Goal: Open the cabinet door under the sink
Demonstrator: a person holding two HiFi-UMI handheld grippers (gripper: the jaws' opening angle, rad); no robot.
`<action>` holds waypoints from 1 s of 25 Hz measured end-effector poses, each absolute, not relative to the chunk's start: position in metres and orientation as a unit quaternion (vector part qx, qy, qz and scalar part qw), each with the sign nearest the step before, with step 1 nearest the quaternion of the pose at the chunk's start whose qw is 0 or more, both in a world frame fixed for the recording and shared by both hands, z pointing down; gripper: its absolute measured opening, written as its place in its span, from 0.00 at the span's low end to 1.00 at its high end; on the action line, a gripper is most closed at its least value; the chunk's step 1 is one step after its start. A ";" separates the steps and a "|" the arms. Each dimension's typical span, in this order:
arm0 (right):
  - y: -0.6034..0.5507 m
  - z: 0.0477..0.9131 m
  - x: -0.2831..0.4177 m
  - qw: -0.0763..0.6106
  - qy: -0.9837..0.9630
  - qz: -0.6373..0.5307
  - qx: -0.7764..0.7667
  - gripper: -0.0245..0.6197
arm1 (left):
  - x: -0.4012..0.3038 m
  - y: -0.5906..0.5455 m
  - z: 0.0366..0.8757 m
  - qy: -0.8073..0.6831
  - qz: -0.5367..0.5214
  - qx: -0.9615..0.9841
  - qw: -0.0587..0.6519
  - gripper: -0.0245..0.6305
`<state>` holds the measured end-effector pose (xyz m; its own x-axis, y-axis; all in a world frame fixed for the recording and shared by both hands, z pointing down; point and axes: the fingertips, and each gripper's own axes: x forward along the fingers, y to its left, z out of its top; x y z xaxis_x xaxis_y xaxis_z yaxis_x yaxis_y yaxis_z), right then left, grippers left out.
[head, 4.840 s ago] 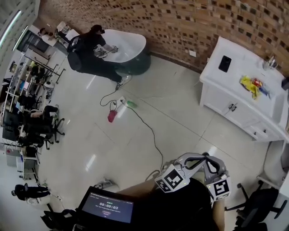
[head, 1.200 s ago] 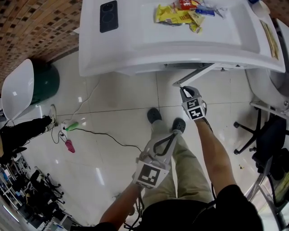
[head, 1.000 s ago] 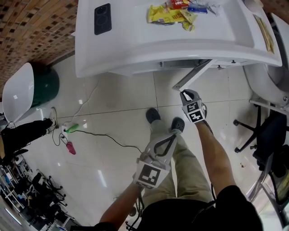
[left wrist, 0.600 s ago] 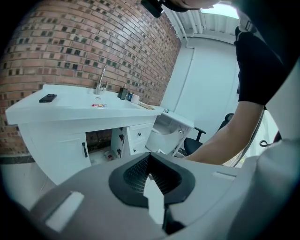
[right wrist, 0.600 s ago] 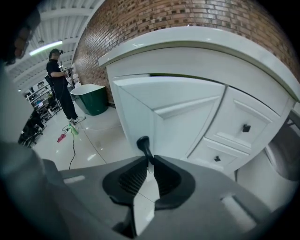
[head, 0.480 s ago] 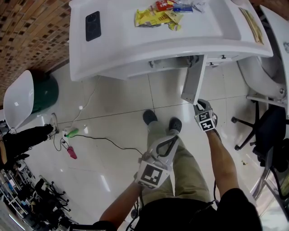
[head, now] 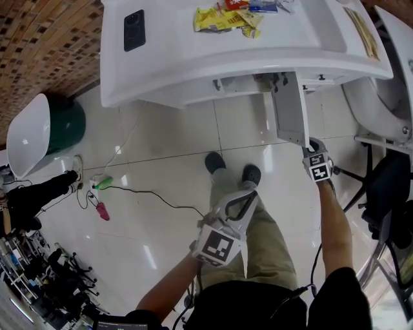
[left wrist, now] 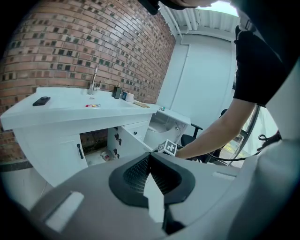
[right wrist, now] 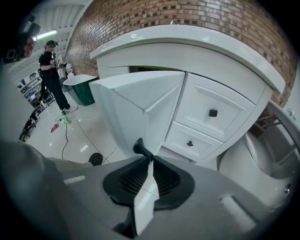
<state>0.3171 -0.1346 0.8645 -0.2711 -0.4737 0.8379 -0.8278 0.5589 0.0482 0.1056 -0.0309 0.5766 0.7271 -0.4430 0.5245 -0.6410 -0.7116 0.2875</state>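
The white sink cabinet (head: pixel 193 61) stands in front of me, its countertop seen from above. Its right-hand door (head: pixel 288 106) stands swung wide open towards me. My right gripper (head: pixel 309 147) is shut on the door's dark handle (right wrist: pixel 140 147) at the door's free edge (right wrist: pixel 140 110). My left gripper (head: pixel 248 192) hangs over my thigh, well back from the cabinet, shut with nothing in it (left wrist: pixel 150 161). In the left gripper view the opened compartment (left wrist: pixel 96 145) shows a few things on its floor, and the neighbouring door (left wrist: pixel 61 152) is closed.
A black phone (head: pixel 134 29) and snack packets (head: pixel 222 18) lie on the countertop. Two drawers (right wrist: pixel 213 112) sit right of the open door. A white fixture (head: pixel 377 106) and an office chair (head: pixel 387 187) stand at right. A cable (head: pixel 148 200) crosses the floor; a green tub (head: pixel 45 129) is at left.
The door has swung from slightly ajar to wide open. My right gripper moved right and back with the handle. The left gripper stayed over my thigh.
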 end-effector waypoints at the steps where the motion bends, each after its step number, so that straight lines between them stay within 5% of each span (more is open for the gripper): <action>1: -0.135 0.865 0.321 0.432 -0.772 0.206 0.419 0.06 | 0.106 -0.029 0.577 -0.299 0.216 0.901 0.230 0.06; 11: -0.125 0.861 0.342 0.414 -0.759 0.252 0.435 0.09 | 0.108 -0.015 0.575 -0.289 0.242 0.902 0.211 0.06; 21: -0.062 0.724 0.315 0.327 -0.777 0.245 0.478 0.09 | 0.126 -0.010 0.503 -0.203 0.359 0.909 -0.062 0.06; 25: -0.050 0.613 0.275 0.262 -0.812 0.216 0.474 0.09 | 0.134 0.002 0.443 -0.212 0.349 0.907 -0.101 0.06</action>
